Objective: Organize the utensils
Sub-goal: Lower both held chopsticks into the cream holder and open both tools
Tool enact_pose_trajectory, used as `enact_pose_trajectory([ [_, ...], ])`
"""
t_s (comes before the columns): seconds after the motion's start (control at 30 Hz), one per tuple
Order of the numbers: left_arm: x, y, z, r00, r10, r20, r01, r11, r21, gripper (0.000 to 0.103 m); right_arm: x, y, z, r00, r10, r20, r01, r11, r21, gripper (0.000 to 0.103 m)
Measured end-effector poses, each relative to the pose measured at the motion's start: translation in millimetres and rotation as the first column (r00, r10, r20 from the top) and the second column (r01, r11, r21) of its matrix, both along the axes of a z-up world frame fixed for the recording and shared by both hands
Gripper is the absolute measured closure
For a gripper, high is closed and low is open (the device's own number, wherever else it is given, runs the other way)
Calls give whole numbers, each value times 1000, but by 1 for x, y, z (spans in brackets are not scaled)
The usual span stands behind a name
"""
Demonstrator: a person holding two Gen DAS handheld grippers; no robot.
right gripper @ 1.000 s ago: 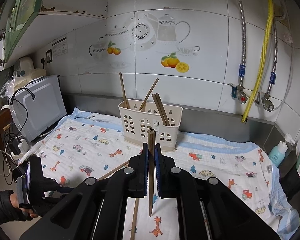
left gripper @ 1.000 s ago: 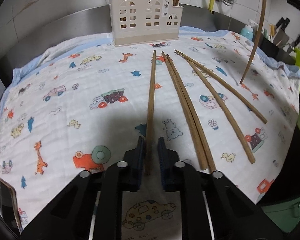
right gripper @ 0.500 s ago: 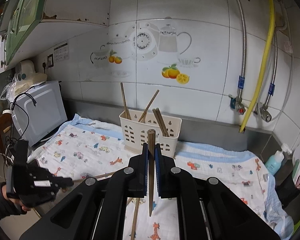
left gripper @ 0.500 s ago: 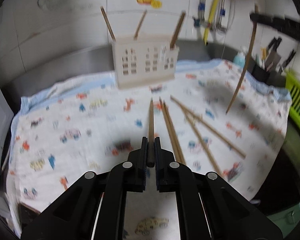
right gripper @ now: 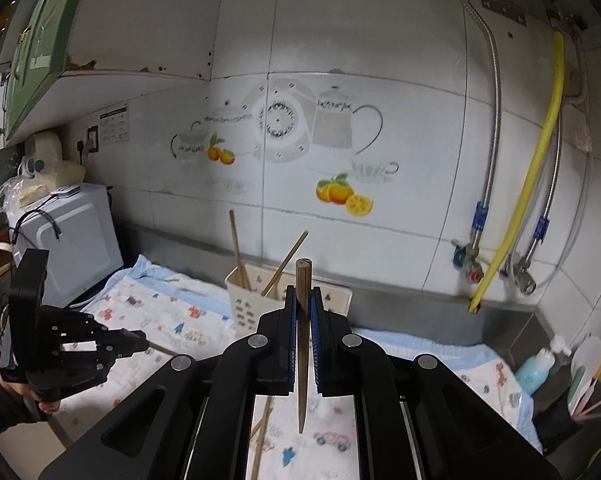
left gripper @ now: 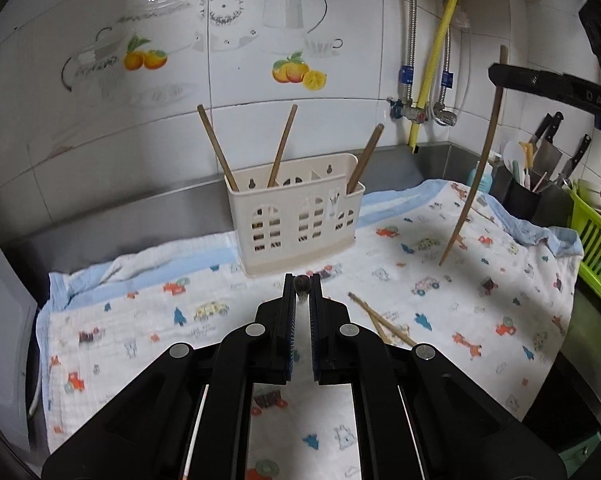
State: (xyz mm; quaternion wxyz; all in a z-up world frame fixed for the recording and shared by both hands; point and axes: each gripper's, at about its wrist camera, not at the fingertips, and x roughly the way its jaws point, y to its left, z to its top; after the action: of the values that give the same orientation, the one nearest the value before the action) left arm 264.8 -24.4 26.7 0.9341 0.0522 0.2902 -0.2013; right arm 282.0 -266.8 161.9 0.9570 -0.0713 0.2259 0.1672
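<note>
Left gripper (left gripper: 302, 285): closed on a chopstick (left gripper: 301, 282), seen end-on between the finger pads, held above the cloth and pointing toward the holder.
Left gripper, from the right camera: (right gripper: 134, 345) low at the left, over the cloth's near edge; a stick end showed just past its fingertips.
Right gripper (right gripper: 303, 294): clamped on a second chopstick (right gripper: 302, 344), roughly upright, thick end above the fingers, tapered tip hanging below them, clear of the cloth.
Second chopstick, from the left camera: (left gripper: 473, 176) hung steeply at the right, tip just above the cloth.
Utensil holder (left gripper: 296, 216): cream plastic, arched cut-outs, stood on the cloth's far edge before the steel backsplash; three chopsticks leaned out of it.
Loose chopsticks (left gripper: 380, 322): lay on the cloth right of the left gripper, partly hidden by it.
Cloth (left gripper: 480, 312): white, cartoon print, blue border, covered the counter.
Right edge: blue bottle (right gripper: 538, 368), knives, green rack.
Left edge: microwave (right gripper: 76, 240).
</note>
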Motion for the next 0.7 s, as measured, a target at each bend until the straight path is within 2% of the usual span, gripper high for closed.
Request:
enact_pose_trajectory([
  [0.4, 29, -10, 36, 998, -20, 58, 19, 999, 28, 98, 71, 11, 40, 993, -50, 110, 48, 999, 17, 96],
  [0.53, 37, -11, 51, 996, -25, 84, 22, 999, 31, 98, 98, 13, 39, 991, -64, 118, 59, 997, 48, 96],
  [0.7, 44, -12, 79, 991, -23, 136, 20, 1000, 17, 98, 130, 14, 23, 990, -84, 117, 74, 993, 88, 96],
])
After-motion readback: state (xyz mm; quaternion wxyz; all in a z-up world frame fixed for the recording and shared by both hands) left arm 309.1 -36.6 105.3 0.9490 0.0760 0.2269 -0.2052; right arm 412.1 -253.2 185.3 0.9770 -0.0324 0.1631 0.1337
